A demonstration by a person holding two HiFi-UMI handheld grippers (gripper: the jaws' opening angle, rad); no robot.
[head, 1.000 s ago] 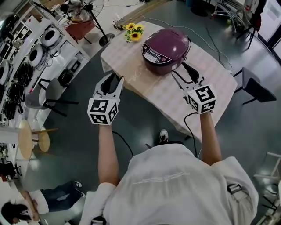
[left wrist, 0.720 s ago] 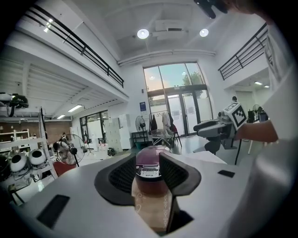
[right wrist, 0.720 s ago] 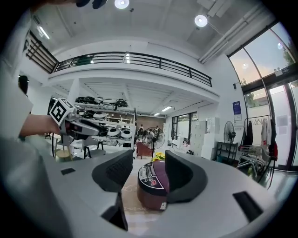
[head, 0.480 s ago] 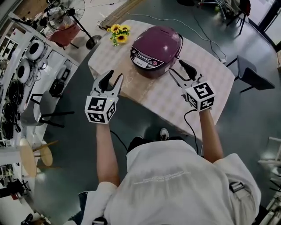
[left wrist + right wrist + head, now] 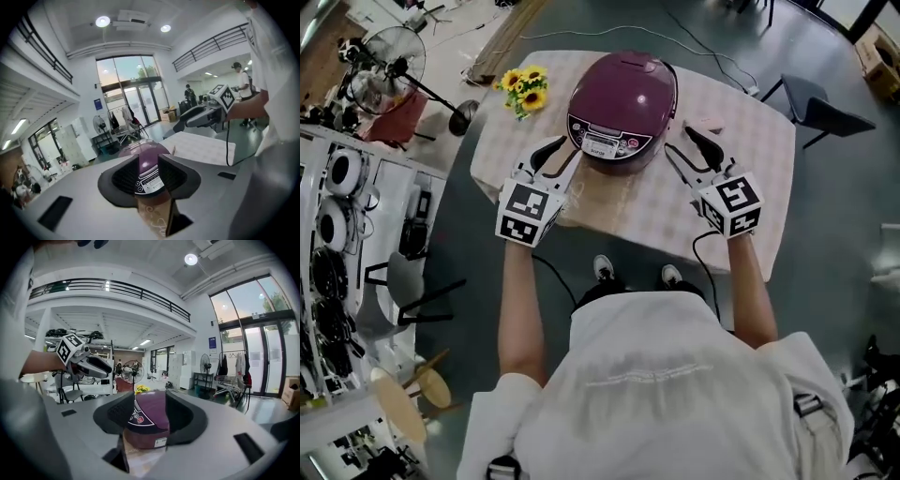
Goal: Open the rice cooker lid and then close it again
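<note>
While the left gripper point(image 5: 558, 155), fingers narrow, and the right gripper point(image 5: 678, 142), fingers wider, both empty and just closing, flank the shut rice cooker point(image 5: 622, 111) mid-surface point(image 5: 741, 150), a sideways nudge could slide it.

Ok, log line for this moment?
rice cooker lid: shut, untouched | left tongs: open, just been closing, nothing between | right tongs: open, just been closing, nothing between

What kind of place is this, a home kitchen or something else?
Probably a lab or workshop hall, not a kitchen: mezzanine railing, tall glass doors, racks of equipment.
</note>
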